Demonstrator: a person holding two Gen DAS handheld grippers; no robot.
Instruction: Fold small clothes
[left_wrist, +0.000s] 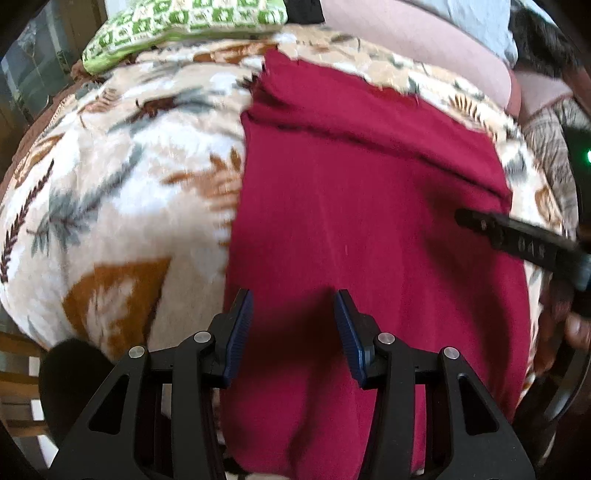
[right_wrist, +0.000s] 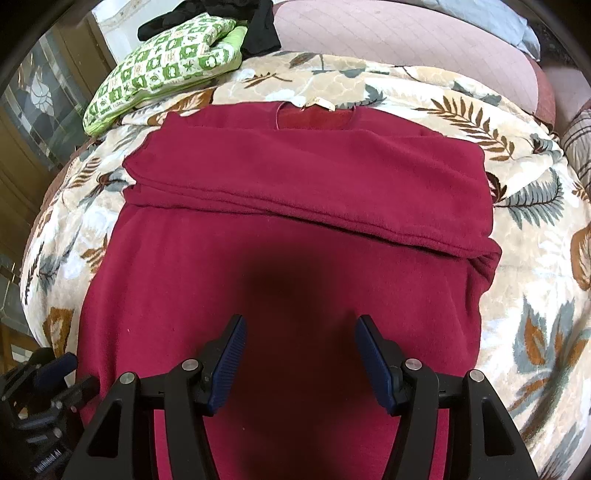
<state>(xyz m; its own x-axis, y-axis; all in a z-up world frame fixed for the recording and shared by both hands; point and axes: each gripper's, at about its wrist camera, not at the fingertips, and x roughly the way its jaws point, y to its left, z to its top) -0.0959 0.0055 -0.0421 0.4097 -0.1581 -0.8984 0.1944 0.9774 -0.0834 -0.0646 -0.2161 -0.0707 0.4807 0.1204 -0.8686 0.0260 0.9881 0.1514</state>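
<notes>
A small tan neck label (right_wrist: 317, 104) sits at the collar of the maroon sweater (right_wrist: 295, 229), at the far end from the right gripper (right_wrist: 300, 325); its print is too small to read. Pale lettering on the black body of the left gripper, at the lower left corner of the right wrist view, is too blurred to make out with certainty. In the left wrist view, embossed digits on the dark finger (left_wrist: 517, 240) of the right gripper are likewise unclear.

The sweater lies flat on a leaf-patterned blanket (right_wrist: 535, 221) covering the bed, directly ahead of and beneath both grippers. Its long axis runs straight away from the right gripper, collar farthest and hem nearest; the hem is cut off below the fingers. A folded layer crosses the upper body ahead of the right gripper, so the sleeves cannot be told apart. The left wrist view is motion-blurred.

The left gripper (left_wrist: 293, 306) hovers over the near left part of the sweater with its blue pads (left_wrist: 240, 332) spread and nothing between them. The right gripper's pads are also spread wide, holding nothing.

Far ahead to the left lies a green-and-white patterned cushion (right_wrist: 162, 70), with a black garment (right_wrist: 258, 33) beside it.
</notes>
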